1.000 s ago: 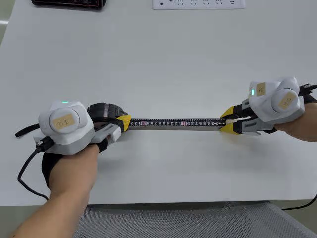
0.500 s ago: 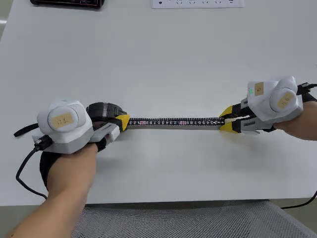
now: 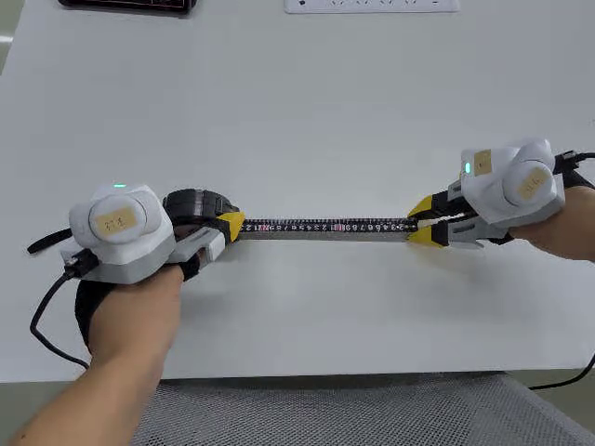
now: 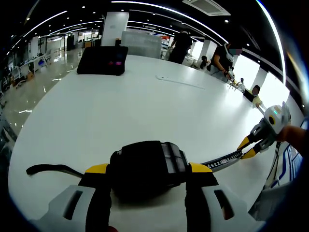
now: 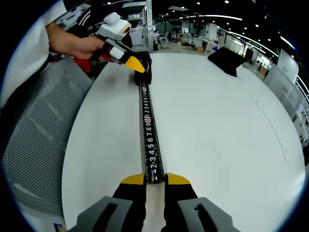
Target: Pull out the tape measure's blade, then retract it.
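Note:
The black tape measure case (image 3: 195, 206) rests on the white table (image 3: 307, 121), and my left gripper (image 3: 228, 226) is shut on it. In the left gripper view the case (image 4: 147, 166) sits between the yellow-tipped jaws of my left gripper (image 4: 148, 169). The dark numbered blade (image 3: 325, 226) runs level to the right, just above the table. My right gripper (image 3: 421, 224) is shut on the blade's end. In the right gripper view the blade (image 5: 148, 130) runs from my right gripper (image 5: 155, 180) straight to the far case (image 5: 145, 72).
A white power strip (image 3: 372, 6) and a dark flat device (image 3: 130, 5) lie at the table's far edge. A grey mesh chair seat (image 3: 325, 413) is below the near edge. A black cable (image 3: 42, 321) trails from the left gripper. People stand beyond the table (image 4: 227, 53).
My right gripper has moved a little left toward the case, still holding the blade's end. The drawn-out length of blade is slightly shorter. The left gripper has stayed put.

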### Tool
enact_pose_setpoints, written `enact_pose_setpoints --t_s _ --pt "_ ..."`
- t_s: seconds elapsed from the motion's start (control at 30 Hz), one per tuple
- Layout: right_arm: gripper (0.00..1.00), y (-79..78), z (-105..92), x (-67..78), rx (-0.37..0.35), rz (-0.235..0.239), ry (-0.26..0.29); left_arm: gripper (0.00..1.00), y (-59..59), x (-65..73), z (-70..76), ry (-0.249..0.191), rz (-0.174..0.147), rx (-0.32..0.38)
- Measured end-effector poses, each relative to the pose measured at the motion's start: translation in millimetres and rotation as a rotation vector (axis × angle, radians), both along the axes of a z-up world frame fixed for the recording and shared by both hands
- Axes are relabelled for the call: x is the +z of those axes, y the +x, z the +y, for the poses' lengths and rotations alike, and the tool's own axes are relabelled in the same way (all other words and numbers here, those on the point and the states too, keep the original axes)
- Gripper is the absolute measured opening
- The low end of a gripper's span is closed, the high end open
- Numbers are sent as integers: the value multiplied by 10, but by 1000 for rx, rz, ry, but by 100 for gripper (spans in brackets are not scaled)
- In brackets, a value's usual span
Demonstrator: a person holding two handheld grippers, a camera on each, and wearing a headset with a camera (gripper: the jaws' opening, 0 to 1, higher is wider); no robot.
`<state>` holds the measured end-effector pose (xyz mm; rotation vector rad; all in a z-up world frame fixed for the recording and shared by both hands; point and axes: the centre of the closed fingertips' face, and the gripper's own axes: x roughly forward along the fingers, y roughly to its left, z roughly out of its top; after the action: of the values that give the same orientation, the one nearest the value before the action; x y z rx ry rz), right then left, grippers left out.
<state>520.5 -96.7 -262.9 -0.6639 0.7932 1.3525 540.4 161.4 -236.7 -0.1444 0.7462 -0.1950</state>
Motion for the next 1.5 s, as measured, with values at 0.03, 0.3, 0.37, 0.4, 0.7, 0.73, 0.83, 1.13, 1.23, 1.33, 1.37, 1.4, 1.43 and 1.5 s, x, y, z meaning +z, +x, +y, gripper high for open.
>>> enact_pose_setpoints --t_s 0.03,0.3,0.37,0.4,0.7,0.73,0.83,1.13,1.23,1.33,1.37,1.4,1.43,1.5 --pt "10 1 7 -1 0 0 1 57 -1 1 1 -2 0 1" --pt "10 4 79 5 7 2 8 57 -6 4 1 -11 1 1" --pt "10 5 98 6 8 3 10 57 -5 5 3 -13 1 0" --pt "10 6 107 4 8 4 11 57 -5 5 3 -14 1 0" --pt "10 2 153 -14 13 12 16 57 -3 -1 10 -20 3 -1" --pt "10 0 158 -14 13 12 17 57 -2 0 9 -20 2 -2" --pt "10 0 171 -14 14 12 20 57 -2 -1 10 -20 3 -2" --pt "10 3 227 -15 19 16 29 57 1 -7 13 -28 4 2" --pt "10 9 243 -17 23 18 30 57 1 -9 11 -30 2 2" --pt "10 16 256 -17 23 19 33 57 2 -9 13 -33 2 4" --pt "10 17 261 -17 23 19 33 57 2 -9 15 -36 2 6" --pt "10 17 269 -14 21 21 35 57 1 -8 14 -36 2 5" --pt "10 18 275 -15 21 21 36 57 1 -9 15 -38 2 5" --pt "10 18 290 -15 20 25 40 57 -1 -8 14 -40 2 6"
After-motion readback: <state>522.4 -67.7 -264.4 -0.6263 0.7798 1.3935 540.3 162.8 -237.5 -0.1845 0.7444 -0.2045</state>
